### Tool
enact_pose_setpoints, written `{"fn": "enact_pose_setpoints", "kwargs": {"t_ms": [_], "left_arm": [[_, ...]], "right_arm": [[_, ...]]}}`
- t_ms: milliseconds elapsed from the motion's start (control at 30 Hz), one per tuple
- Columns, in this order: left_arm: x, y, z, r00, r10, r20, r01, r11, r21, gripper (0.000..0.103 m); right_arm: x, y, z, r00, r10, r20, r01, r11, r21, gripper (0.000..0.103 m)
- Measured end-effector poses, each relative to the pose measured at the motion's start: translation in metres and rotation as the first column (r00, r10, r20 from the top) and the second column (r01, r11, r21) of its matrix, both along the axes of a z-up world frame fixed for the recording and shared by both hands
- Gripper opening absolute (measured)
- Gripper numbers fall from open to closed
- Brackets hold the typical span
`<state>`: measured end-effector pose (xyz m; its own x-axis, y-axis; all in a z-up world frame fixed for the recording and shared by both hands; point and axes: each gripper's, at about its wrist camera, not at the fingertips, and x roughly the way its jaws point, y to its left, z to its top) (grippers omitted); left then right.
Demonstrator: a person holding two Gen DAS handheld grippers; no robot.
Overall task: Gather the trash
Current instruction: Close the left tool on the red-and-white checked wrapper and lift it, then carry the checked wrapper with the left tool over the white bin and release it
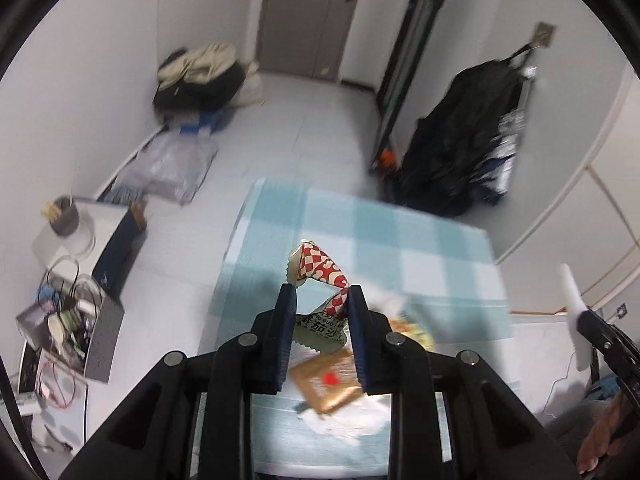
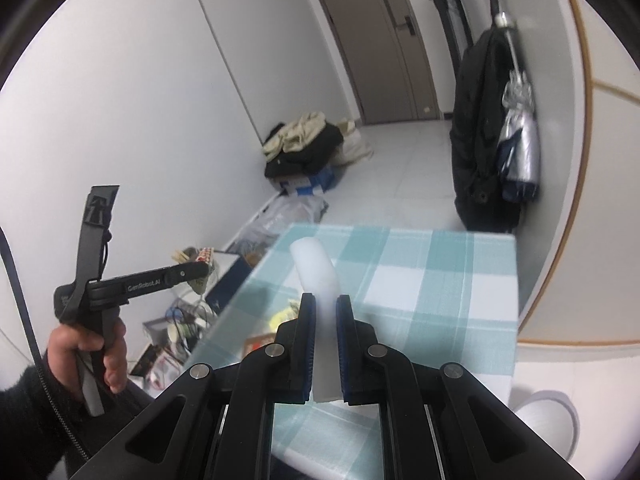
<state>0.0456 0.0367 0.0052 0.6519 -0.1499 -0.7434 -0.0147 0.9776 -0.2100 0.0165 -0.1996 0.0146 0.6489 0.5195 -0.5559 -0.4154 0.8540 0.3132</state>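
My left gripper [image 1: 322, 300] is shut on a crumpled red-and-white checked snack wrapper [image 1: 320, 268], held above the table with the blue-and-white checked cloth [image 1: 380, 232]. My right gripper [image 2: 325, 308] is shut on a white foam strip [image 2: 316, 268] that sticks out forward past its fingers. On the cloth under the left gripper lie a brown packet with a red heart [image 1: 328, 384], a white tissue [image 1: 340, 428] and a yellow wrapper [image 1: 416, 332]. The right wrist view shows the left gripper [image 2: 200, 270] at the left, held by a hand [image 2: 108, 356], with the wrapper [image 2: 204, 256] at its tips.
A round white bin [image 2: 548, 420] stands on the floor at the table's near right. Left of the table is a cluttered box [image 1: 68, 320] and a dark box [image 1: 116, 244]. A black coat [image 1: 460, 140] hangs on the right wall. Clothes [image 1: 200, 76] are piled near the door.
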Motion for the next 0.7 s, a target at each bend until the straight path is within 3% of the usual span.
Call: {"fn": "enact_pose_setpoints", "kwargs": {"t_ms": [133, 333, 500, 700], "left_arm": [[-0.011, -0.023, 0.027, 0.995, -0.061, 0.081, 0.062, 0.998, -0.011, 0.021], [-0.025, -0.071, 0.063, 0.966, -0.192, 0.175, 0.201, 0.979, -0.037, 0.021], [-0.028, -0.120, 0.079, 0.925, -0.311, 0.217, 0.326, 0.945, -0.038, 0.021], [-0.028, -0.182, 0.076, 0.871, -0.449, 0.200, 0.467, 0.883, -0.047, 0.021]], "right_arm": [[-0.018, -0.024, 0.028, 0.998, -0.056, 0.040, 0.055, 0.998, 0.016, 0.009], [-0.050, -0.071, 0.065, 0.986, -0.123, 0.116, 0.117, 0.992, 0.058, 0.009], [-0.075, -0.118, 0.084, 0.967, -0.193, 0.168, 0.185, 0.981, 0.064, 0.009], [-0.086, -0.175, 0.076, 0.941, -0.302, 0.150, 0.296, 0.953, 0.061, 0.009]]}}
